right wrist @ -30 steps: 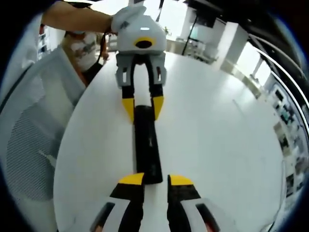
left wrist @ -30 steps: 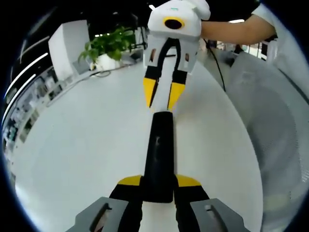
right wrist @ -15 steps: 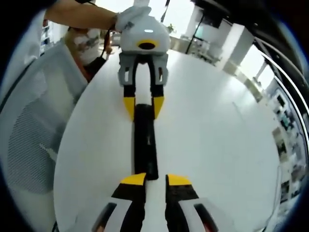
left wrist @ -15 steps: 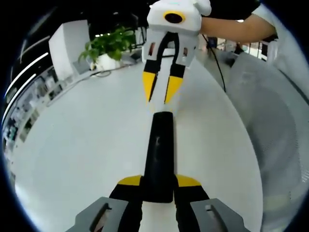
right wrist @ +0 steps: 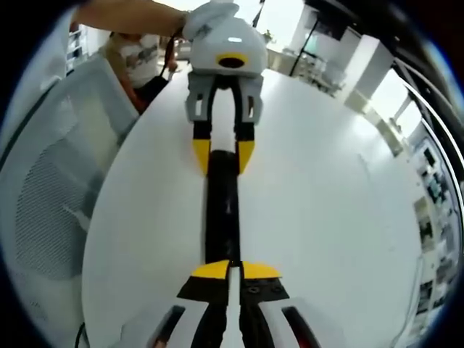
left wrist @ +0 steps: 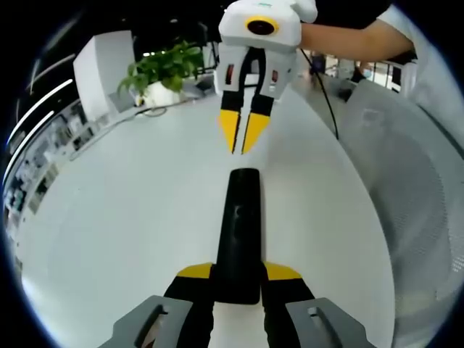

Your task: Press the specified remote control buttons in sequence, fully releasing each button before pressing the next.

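Observation:
A long black remote control (left wrist: 239,217) lies lengthwise on the white table (left wrist: 123,217). My left gripper (left wrist: 238,272) is shut on its near end, one yellow-tipped jaw against each side. In the right gripper view the same remote (right wrist: 221,210) runs away from me to the left gripper (right wrist: 222,148), which holds its far end. My right gripper (right wrist: 228,270) is shut with its tips pressed together and nothing between them. It sits at the remote's free end. Seen from the left, the right gripper (left wrist: 241,141) points down just past that end; I cannot tell whether it touches.
A potted plant (left wrist: 163,69) stands at the table's far edge, with a cable (left wrist: 328,98) trailing nearby. A grey mesh chair (left wrist: 413,167) stands beside the table, and shows as a mesh chair (right wrist: 51,196) from the right. A person's forearm (left wrist: 348,40) holds the right gripper.
My right gripper's jaws have gone from open to shut, and it has drawn back a little from the remote's end. The left gripper and the remote have stayed put.

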### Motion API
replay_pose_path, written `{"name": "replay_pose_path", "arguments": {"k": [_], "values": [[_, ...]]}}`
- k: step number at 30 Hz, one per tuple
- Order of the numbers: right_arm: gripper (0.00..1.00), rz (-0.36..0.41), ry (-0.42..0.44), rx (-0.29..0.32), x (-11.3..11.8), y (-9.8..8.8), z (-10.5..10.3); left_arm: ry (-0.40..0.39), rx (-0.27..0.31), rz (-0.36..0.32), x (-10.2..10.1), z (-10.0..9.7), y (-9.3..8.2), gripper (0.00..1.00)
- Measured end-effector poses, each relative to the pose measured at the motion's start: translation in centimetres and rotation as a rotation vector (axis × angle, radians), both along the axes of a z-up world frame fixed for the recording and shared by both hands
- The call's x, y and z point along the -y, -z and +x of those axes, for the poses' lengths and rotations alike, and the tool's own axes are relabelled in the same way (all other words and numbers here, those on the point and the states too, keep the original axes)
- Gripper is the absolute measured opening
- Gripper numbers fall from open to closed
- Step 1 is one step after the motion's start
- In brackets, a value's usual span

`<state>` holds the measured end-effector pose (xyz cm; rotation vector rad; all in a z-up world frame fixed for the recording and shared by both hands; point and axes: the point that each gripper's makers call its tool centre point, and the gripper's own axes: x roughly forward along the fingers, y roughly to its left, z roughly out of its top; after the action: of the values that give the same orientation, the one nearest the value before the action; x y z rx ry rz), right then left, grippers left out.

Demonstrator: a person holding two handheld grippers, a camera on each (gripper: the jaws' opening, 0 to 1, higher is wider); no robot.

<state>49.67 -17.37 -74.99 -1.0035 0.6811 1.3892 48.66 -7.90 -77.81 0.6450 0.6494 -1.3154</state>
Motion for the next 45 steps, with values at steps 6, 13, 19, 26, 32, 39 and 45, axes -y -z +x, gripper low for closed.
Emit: {"name": "replay_pose_path", "arguments": {"k": [6, 13, 19, 26, 32, 39, 45], "values": [[0.00, -0.006, -0.014, 0.000, -0.4, -0.1, 0.2, -0.004, 0.000, -0.007, -0.1, 0.1, 0.0, 0.24], [0.00, -0.028, -0.037, -0.002, -0.6, -0.2, 0.2, -0.002, -0.001, -0.006, -0.1, 0.1, 0.0, 0.24], [0.00, -0.089, -0.061, -0.026, -0.3, 0.6, -0.1, -0.002, 0.000, -0.007, -0.1, 0.1, -0.1, 0.24], [0.00, -0.123, -0.073, -0.053, -0.6, 1.2, -0.4, 0.000, -0.001, -0.010, -0.1, 0.1, -0.1, 0.24], [0.00, -0.153, -0.082, -0.068, -0.3, 1.7, -0.6, -0.002, -0.002, -0.016, -0.1, 0.1, -0.1, 0.24], [0.00, -0.157, -0.091, -0.078, -0.4, 1.9, -0.9, 0.001, -0.002, -0.016, -0.1, 0.1, -0.1, 0.24], [0.00, -0.162, -0.095, -0.084, -0.5, 2.0, -1.0, -0.001, -0.001, -0.018, 0.0, 0.1, -0.1, 0.24]]}}
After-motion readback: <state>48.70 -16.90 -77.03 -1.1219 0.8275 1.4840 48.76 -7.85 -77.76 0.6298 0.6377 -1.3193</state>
